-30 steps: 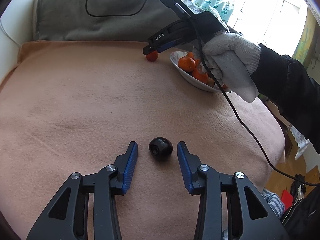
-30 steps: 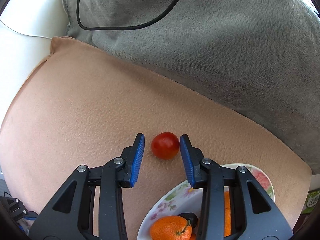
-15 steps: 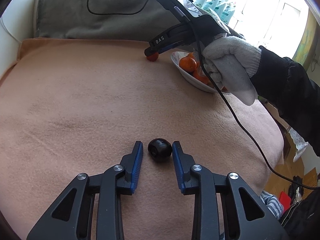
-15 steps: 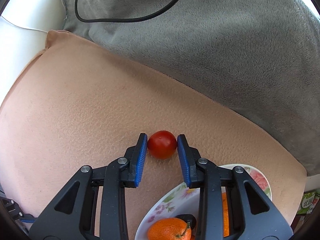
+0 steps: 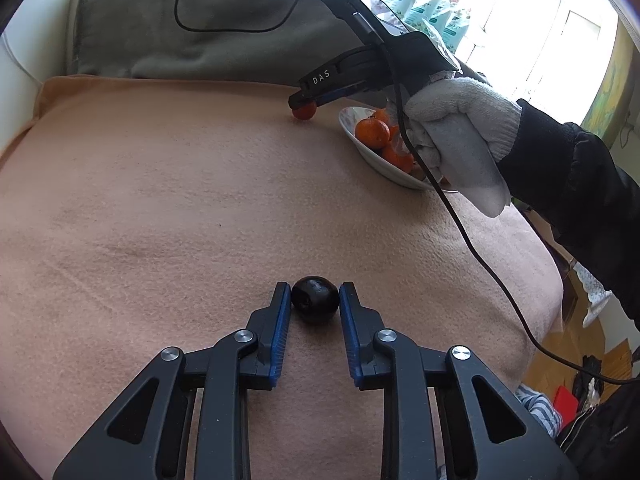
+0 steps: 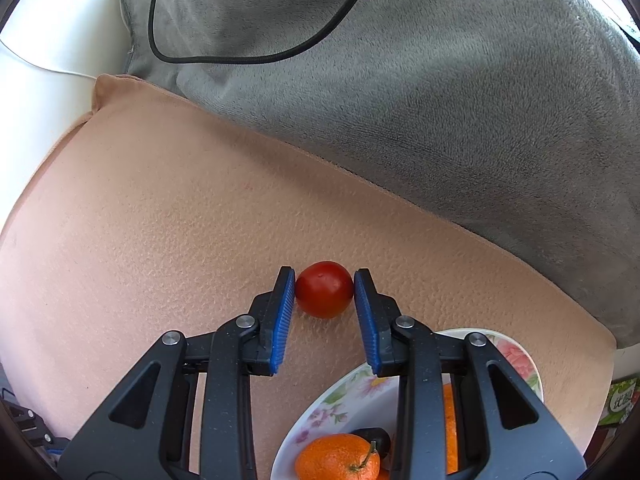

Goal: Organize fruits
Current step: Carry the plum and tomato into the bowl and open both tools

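My left gripper (image 5: 315, 306) is shut on a dark plum (image 5: 315, 305) that rests on the peach blanket (image 5: 160, 200). My right gripper (image 6: 324, 292) is shut on a red tomato (image 6: 324, 289) on the blanket beside the flowered plate (image 6: 352, 384). In the left wrist view the right gripper (image 5: 303, 109) holds the tomato (image 5: 303, 112) at the far edge, left of the plate (image 5: 372, 158). The plate holds tangerines (image 5: 372, 133), also seen in the right wrist view (image 6: 336, 458), and a dark fruit (image 6: 374, 438).
A grey cushion (image 6: 400, 80) with a black cable (image 6: 240, 58) lies behind the blanket. A gloved hand (image 5: 460, 132) holds the right gripper, its cable (image 5: 480, 260) trailing over the blanket's right side. The blanket drops off at the right edge (image 5: 552, 280).
Both grippers closed: the left fingers came in onto the plum, the right fingers onto the tomato. Both fruits stay on the blanket.
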`<move>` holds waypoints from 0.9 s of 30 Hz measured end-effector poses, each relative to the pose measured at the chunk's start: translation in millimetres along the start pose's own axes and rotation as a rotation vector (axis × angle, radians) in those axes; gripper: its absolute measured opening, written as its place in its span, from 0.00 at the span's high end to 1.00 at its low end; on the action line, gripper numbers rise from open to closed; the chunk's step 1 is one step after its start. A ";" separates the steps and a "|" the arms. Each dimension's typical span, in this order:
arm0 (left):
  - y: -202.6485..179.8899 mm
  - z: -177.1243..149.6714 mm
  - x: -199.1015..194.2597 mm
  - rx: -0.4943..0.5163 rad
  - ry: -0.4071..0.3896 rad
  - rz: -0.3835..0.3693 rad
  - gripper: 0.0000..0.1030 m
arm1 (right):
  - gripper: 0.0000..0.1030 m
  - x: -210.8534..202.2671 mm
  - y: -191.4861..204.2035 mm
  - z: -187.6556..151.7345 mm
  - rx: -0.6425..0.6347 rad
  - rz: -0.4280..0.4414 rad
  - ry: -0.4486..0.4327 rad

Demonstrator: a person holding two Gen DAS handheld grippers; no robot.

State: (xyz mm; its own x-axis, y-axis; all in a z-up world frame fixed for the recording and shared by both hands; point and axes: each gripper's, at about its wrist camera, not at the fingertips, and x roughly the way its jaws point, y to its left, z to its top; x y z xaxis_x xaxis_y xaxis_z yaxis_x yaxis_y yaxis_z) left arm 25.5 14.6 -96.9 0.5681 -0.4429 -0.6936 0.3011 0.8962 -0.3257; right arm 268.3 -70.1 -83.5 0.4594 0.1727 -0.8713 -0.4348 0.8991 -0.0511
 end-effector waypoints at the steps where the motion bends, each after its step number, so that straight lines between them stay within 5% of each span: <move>1: 0.4 0.2 -0.1 -0.001 -0.002 0.001 0.77 | 0.69 -1.5 -0.4 -0.5 0.003 0.003 -0.003; 27: -3.9 25.4 -2.1 0.007 -0.063 0.004 0.78 | 0.69 -98.8 -17.7 -34.7 0.054 0.105 -0.172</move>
State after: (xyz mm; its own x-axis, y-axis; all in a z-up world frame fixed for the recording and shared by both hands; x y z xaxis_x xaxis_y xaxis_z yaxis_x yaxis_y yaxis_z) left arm 42.6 11.5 -77.8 0.6166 -0.4400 -0.6528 0.3038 0.8980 -0.3183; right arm 203.7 -117.1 -13.5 0.5413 0.3285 -0.7740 -0.4470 0.8921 0.0660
